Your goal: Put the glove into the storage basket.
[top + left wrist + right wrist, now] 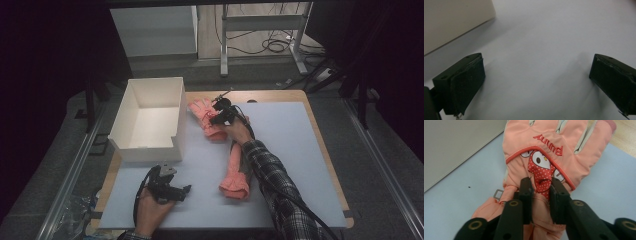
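Observation:
A pink glove point(202, 112) with a spotted bunny patch point(554, 145) lies flat on the mat, just right of the white box. My right gripper point(218, 117) point(541, 183) is shut on it, pinching a fold of fabric near the wrist between both jaws. A second pink glove point(235, 175) lies nearer the person, partly under the right forearm. My left gripper point(172, 189) point(539, 65) hovers low over bare mat at the front left, its jaws wide apart with nothing between them.
An open white box point(145, 147) stands at the left of the table; its wall point(454, 20) point(456, 145) is close to both grippers. A pale mat point(290, 145) covers the wooden table. Cables and a desk frame point(260, 30) lie beyond the far edge.

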A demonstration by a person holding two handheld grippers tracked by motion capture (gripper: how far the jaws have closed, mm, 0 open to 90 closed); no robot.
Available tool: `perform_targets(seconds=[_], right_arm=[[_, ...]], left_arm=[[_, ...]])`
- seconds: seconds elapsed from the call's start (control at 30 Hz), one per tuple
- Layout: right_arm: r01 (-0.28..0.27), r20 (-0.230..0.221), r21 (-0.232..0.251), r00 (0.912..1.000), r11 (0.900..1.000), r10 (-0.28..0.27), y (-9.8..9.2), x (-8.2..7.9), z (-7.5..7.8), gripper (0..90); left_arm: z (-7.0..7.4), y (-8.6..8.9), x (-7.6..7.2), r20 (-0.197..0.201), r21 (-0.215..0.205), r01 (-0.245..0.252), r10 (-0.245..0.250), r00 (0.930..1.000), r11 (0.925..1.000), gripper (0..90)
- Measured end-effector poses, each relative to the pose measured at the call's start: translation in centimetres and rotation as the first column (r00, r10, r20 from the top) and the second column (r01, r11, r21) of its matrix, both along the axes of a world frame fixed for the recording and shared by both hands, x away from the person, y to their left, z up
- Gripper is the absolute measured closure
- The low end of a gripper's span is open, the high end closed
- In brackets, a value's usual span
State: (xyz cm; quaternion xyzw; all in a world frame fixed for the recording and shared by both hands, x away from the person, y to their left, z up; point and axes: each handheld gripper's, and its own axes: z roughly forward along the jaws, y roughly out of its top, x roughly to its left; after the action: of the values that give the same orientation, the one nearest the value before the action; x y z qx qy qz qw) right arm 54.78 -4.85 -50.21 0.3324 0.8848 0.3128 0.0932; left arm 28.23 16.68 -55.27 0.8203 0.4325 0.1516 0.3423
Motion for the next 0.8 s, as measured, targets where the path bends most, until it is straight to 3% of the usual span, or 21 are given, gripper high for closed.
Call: perform_targets(seconds=[0.17, 0.27, 0.8], right_arm=[[0.013, 0.022, -0.004, 0.9997, 1.0, -0.013, 0.2, -0.4, 0.4, 80.2], [0.025, 0.016, 0.032, 0.9995, 0.999, -0.026, 0.1, -0.7, 1.2, 81.6], [0.031, 0.045, 0.121, 0.9983, 0.992, -0.037, -1.5, -2.9, 5.4, 83.2]], left_arm=[[0.0, 0.0, 0.0, 0.0, 0.0, 0.0, 0.0, 1.0, 1.0, 0.3], [0.0, 0.0, 0.0, 0.0, 0.0, 0.0, 0.0, 1.0, 1.0, 0.3], [0.0, 0.0, 0.0, 0.0, 0.0, 0.0, 0.0, 1.0, 1.0, 0.3]])
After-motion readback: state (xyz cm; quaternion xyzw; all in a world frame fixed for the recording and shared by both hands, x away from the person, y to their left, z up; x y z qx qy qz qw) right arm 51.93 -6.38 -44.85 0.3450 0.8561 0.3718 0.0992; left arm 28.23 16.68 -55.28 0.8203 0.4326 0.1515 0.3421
